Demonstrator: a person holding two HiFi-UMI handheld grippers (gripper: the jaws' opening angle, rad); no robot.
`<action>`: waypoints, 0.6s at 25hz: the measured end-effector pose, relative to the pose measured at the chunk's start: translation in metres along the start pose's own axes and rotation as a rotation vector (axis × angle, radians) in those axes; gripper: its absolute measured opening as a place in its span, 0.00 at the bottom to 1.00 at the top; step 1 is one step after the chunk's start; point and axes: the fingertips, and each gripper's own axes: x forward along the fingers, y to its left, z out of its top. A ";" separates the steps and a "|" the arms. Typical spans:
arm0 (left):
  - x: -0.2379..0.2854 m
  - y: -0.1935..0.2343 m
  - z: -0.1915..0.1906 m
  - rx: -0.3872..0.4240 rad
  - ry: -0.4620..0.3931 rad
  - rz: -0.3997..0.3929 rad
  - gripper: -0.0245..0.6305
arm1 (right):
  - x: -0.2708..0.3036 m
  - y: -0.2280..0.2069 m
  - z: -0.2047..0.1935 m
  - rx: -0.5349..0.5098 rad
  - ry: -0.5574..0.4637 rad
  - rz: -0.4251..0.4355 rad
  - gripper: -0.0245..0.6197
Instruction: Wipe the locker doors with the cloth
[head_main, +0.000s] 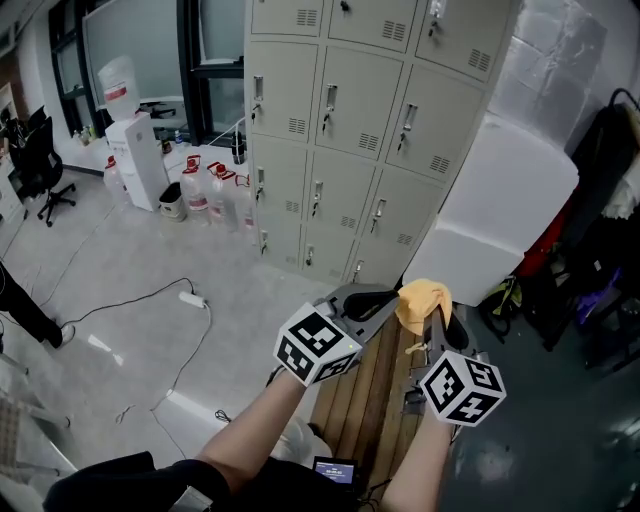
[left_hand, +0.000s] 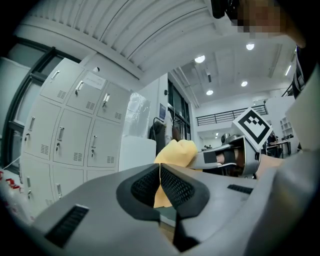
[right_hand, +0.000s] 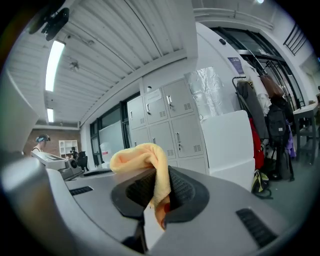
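Wiping not begun: cloth (head_main: 422, 300) bunched and clamped tight in right gripper (head_main: 430, 322), well short of locker doors (head_main: 345, 130). Left gripper (head_main: 390, 300) drawn closed, tips against cloth; pinch on it unclear. Every door left to wipe. Open floor ahead; white block (head_main: 495, 215) crowding lockers' right edge, bottles (head_main: 215, 190) near left.

Open air lay between the cloth (head_main: 423, 300) and locker doors (head_main: 350, 130), floor (head_main: 130, 300) open before them, water jugs (head_main: 215, 190) crowded their left foot, white wrapped block (head_main: 500, 215) pressed against their right.
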 end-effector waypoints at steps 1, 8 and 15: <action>0.013 0.006 0.004 -0.001 0.001 0.000 0.07 | 0.010 -0.008 0.008 -0.001 0.001 0.001 0.14; 0.095 0.051 0.043 0.003 -0.005 0.006 0.07 | 0.076 -0.054 0.070 -0.009 0.005 0.021 0.14; 0.135 0.095 0.092 0.027 0.006 0.051 0.07 | 0.130 -0.068 0.128 0.000 0.021 0.046 0.14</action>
